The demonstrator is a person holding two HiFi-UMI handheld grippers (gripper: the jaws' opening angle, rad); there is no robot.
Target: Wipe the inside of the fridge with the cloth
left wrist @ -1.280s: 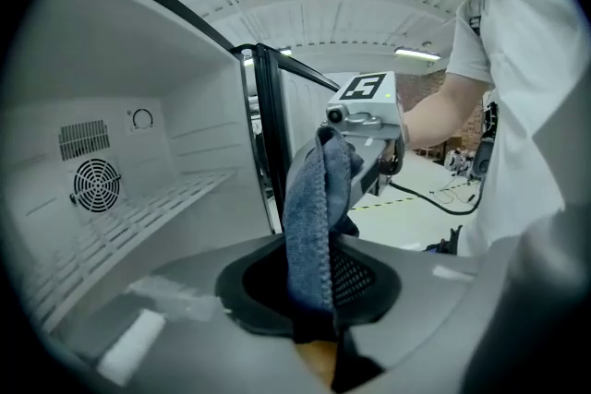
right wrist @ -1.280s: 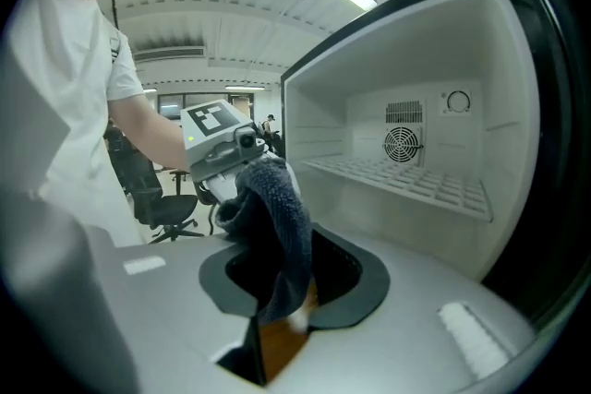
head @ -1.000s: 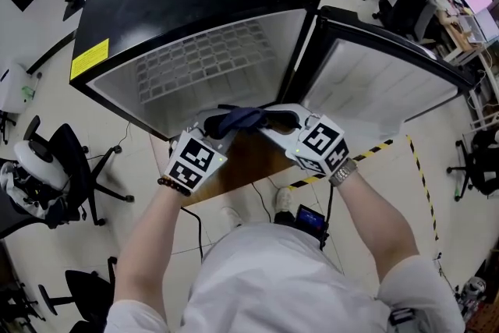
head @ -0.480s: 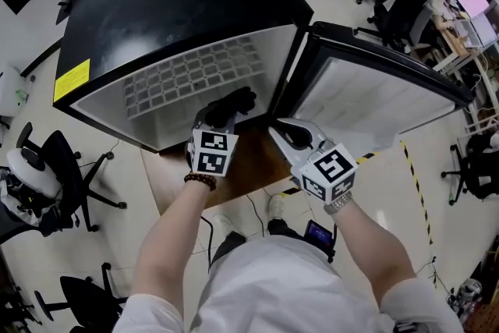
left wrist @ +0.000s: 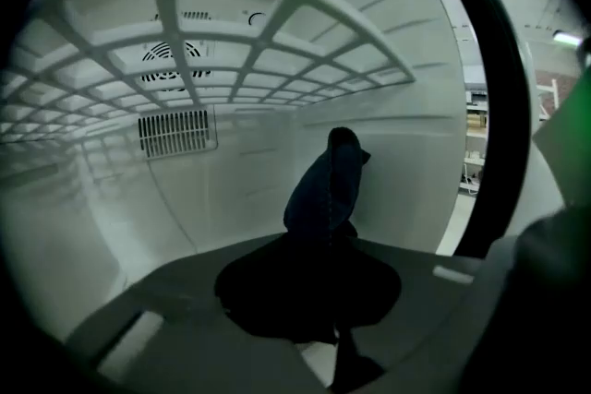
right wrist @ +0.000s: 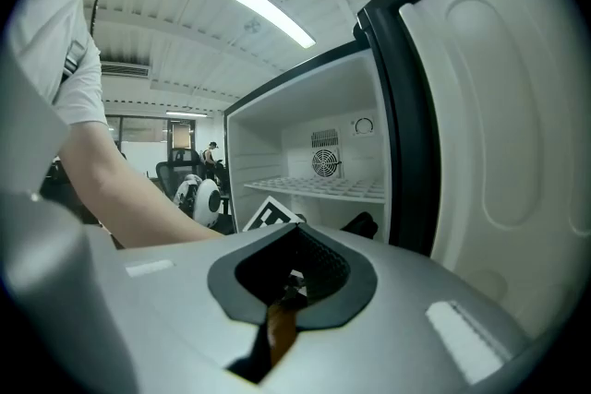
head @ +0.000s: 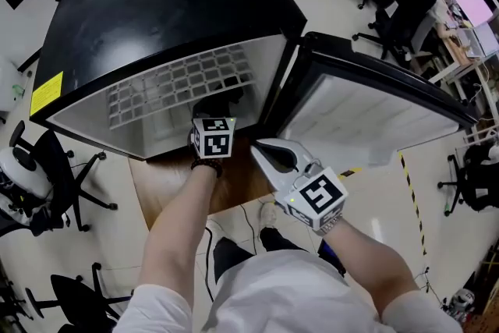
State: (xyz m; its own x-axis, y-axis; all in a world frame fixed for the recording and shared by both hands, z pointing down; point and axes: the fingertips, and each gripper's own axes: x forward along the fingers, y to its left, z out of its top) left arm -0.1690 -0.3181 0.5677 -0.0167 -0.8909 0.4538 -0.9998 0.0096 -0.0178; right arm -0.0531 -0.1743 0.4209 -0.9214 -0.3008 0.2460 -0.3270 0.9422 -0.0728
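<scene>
The fridge has its door open. The dark blue cloth is already inside, under the white grid shelf, but it seems to touch no wall, so the wiping looks barely begun. The left gripper is clamped on the cloth. The right gripper is outside, near the door. Its jaws have just been closing and now meet on nothing.

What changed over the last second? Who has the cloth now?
The left gripper carried the cloth forward into the fridge, under the wire shelf, still clamped on it. The right gripper came off the cloth and drew back outside; its jaws have just closed with nothing between them. The door stays open.
</scene>
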